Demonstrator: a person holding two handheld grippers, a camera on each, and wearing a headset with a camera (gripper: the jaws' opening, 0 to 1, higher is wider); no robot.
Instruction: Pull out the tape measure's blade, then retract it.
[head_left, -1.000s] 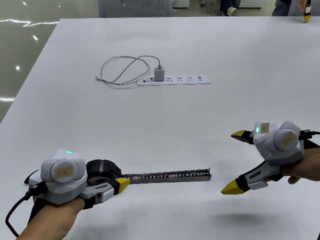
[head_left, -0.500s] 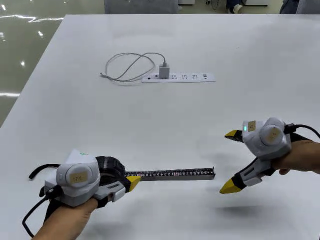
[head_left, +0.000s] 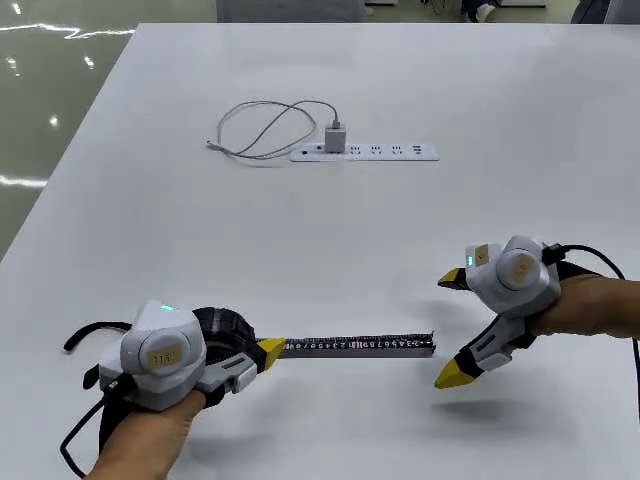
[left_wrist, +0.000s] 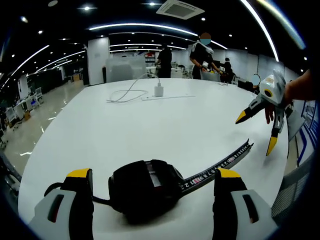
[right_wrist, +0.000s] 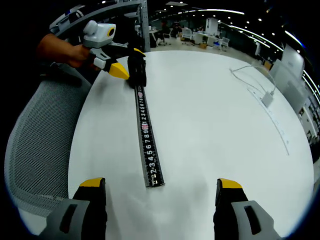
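Our left gripper (left_wrist: 153, 174) sets its jaws wide astride the black round tape measure case (left_wrist: 145, 192) on the white desk (head_left: 300, 240), seemingly not pinching it. The black numbered blade (right_wrist: 145, 135) lies pulled out. Our right gripper (right_wrist: 161, 182) gapes empty at the blade's tip. Retraction looks next: steady that case first.

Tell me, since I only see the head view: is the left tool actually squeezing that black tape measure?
Observer: No. In the left gripper view the jaws of the left tool stand open, with a gap on either side of the tape measure case.
Visitor: Is the right tool holding the strip's end?
Observer: No. In the right gripper view the blade ends on the table, between the open jaws of the right tool, untouched.
Visitor: Is anyone else around?
Observer: Yes. The left gripper view shows people standing beyond the table's far end.
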